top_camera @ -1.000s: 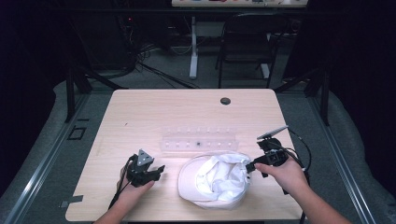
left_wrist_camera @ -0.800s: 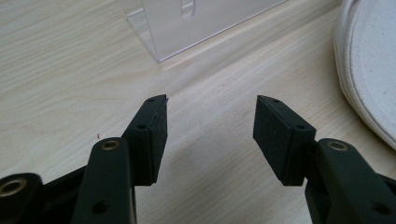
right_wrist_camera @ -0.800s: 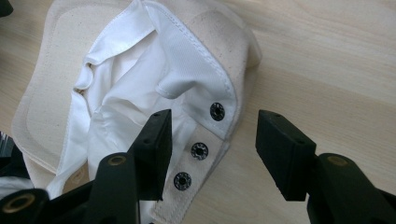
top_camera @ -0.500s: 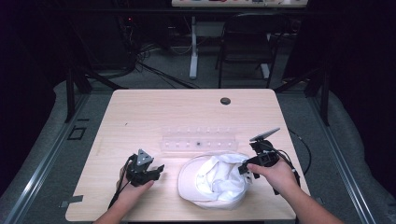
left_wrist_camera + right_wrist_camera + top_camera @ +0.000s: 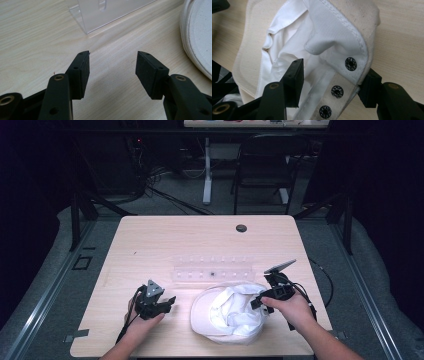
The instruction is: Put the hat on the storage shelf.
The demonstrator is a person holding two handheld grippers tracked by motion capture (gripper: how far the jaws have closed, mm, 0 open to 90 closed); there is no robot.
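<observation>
A white cap (image 5: 227, 312) lies upside down on the wooden table (image 5: 150, 245), its lining facing up. My right gripper (image 5: 258, 301) is at the cap's right rim. In the right gripper view its jaws (image 5: 332, 75) stand open around the snap strap (image 5: 337, 90), one jaw inside the cap (image 5: 294, 42) and the other at the outer edge. To the left of the cap, my left gripper (image 5: 170, 302) rests low over bare wood. It stands open (image 5: 112, 62) with nothing between its jaws, and the cap's brim (image 5: 197, 32) is off to its right.
A clear plastic rack (image 5: 212, 270) stands just behind the cap, close ahead of the left gripper's jaws (image 5: 110, 12). A small black round cap (image 5: 241, 228) sits in the table near its far edge. A chair (image 5: 265, 165) and cables lie beyond the table.
My right hand has shifted a little to the left, onto the cap's rim. The left gripper has not moved.
</observation>
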